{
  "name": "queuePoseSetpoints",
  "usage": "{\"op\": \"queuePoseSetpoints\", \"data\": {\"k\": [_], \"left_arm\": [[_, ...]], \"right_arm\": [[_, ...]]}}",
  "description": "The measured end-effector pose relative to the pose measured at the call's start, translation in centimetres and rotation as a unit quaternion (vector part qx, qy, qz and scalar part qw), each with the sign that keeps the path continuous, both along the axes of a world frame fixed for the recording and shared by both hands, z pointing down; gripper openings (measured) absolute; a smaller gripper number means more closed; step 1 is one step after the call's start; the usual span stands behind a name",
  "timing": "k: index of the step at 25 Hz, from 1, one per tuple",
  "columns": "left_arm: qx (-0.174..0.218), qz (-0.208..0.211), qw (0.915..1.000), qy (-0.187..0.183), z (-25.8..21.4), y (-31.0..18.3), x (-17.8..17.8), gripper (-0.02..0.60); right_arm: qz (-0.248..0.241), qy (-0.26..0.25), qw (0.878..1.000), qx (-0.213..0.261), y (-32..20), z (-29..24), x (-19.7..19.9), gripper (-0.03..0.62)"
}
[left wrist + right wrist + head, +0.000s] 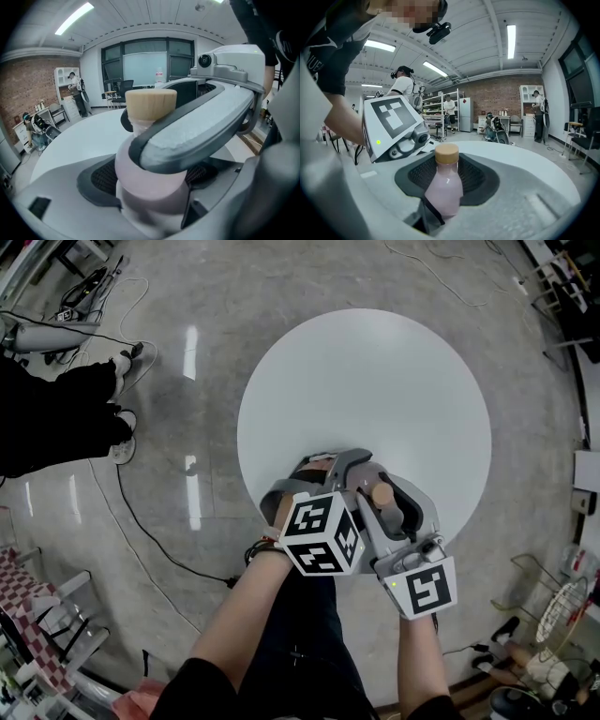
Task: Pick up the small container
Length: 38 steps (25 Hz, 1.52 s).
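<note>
The small container is a pink bottle with a tan cap point(382, 493), held over the near edge of the round white table point(366, 381). Both grippers close on it crosswise. In the left gripper view the bottle point(143, 180) fills the bottom middle, seated against a black mesh pad of my left gripper point(323, 472). A grey finger point(201, 129) of my right gripper point(382, 486) lies across its shoulder, and no gap shows. In the right gripper view the bottle point(443, 187) stands upright against a black padded jaw. The left gripper's marker cube point(390, 117) sits just to its left.
A person in black trousers point(56, 418) stands on the floor at the left, by cables point(141, 549). A wire rack point(562, 610) is at the lower right and checked furniture point(28, 615) at the lower left. People and shelves point(440, 112) stand far back.
</note>
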<state>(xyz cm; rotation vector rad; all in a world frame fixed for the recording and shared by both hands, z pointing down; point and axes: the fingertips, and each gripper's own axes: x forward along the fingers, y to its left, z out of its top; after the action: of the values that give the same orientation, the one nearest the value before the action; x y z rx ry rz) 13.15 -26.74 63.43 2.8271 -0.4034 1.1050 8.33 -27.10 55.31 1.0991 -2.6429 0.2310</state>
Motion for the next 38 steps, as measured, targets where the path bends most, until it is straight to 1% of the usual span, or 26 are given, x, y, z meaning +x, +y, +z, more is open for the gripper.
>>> {"op": "queuePoseSetpoints", "data": {"k": [5, 14, 19, 27, 34, 38], "left_arm": [[0.005, 0.002, 1.0000, 0.003, 0.0, 0.0, 0.0, 0.387], [-0.003, -0.012, 0.9997, 0.021, -1.5, -0.5, 0.2, 0.385], [-0.006, -0.017, 0.9996, 0.024, -2.8, -0.6, 0.2, 0.385], [0.002, -0.030, 0.9992, 0.027, -5.9, -0.8, -0.3, 0.385], [0.008, -0.037, 0.9988, 0.033, -8.8, -1.0, -0.4, 0.385], [0.005, -0.039, 0.9987, 0.031, -10.4, -0.9, -0.5, 0.385]], "right_arm": [[-0.005, 0.007, 1.000, -0.001, 0.1, 0.0, 0.0, 0.144], [-0.015, 0.016, 1.000, -0.001, -0.4, -1.4, -0.1, 0.144], [-0.027, 0.016, 0.999, 0.000, -0.5, -2.6, -0.2, 0.144], [-0.043, 0.019, 0.999, 0.003, -0.4, -5.7, -0.6, 0.144], [-0.051, 0.021, 0.998, 0.017, -0.5, -8.6, -0.7, 0.144], [-0.050, 0.016, 0.999, 0.012, -0.3, -10.1, -0.8, 0.144]]}}
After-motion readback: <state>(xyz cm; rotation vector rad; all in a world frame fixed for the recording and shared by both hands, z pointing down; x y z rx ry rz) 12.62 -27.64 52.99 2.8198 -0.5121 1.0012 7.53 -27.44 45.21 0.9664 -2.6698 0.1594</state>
